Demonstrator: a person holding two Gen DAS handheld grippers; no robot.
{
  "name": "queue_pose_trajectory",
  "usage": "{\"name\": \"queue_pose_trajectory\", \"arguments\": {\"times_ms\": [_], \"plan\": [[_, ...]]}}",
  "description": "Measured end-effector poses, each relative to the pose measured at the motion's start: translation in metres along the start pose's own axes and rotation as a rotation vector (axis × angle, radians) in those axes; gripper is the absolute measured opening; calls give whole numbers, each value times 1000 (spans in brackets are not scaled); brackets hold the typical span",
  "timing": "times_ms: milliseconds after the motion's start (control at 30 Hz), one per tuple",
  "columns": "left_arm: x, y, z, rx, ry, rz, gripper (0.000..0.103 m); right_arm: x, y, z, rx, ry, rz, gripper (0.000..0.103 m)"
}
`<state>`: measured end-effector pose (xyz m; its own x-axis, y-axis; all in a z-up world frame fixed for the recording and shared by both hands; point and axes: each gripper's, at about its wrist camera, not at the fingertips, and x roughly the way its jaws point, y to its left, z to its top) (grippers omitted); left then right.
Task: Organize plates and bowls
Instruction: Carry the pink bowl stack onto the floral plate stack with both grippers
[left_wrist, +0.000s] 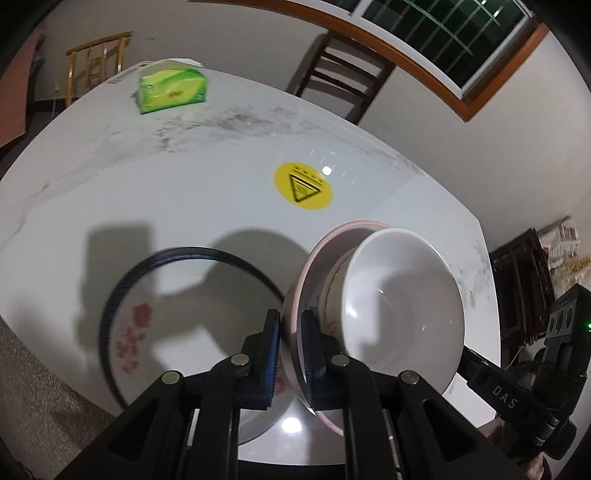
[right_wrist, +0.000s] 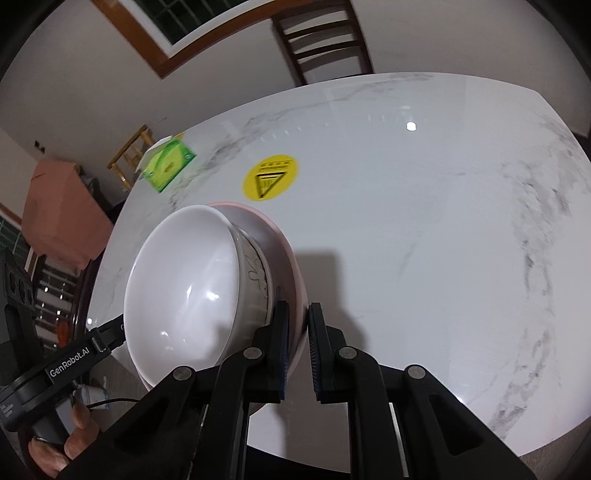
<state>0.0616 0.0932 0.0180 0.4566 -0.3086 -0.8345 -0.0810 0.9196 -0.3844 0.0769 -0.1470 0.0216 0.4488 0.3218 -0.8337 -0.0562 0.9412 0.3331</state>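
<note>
Holding one pink plate (left_wrist: 295, 295) bearing one white bowl (left_wrist: 402, 295): two grippers

Glossy ceramic bowl (left_wrist: 402, 295); polished marble-look table (left_wrist: 184, 192); wooden chair (left_wrist: 343, 74).

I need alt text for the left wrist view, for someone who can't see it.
The left gripper is shut on the rim of a pink plate carrying a white ceramic bowl, held above a white marble table. Left of it lies a white plate with a dark blue rim; a green tissue pack sits at the far edge.
</note>
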Motion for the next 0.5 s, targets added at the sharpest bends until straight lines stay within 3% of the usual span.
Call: {"name": "queue_pose_trajectory", "arguments": {"times_ms": [500], "plan": [[-24, 75, -6, -117, -35, 55, 10, 38, 68, -8, -111, 76, 35, 12]]}}
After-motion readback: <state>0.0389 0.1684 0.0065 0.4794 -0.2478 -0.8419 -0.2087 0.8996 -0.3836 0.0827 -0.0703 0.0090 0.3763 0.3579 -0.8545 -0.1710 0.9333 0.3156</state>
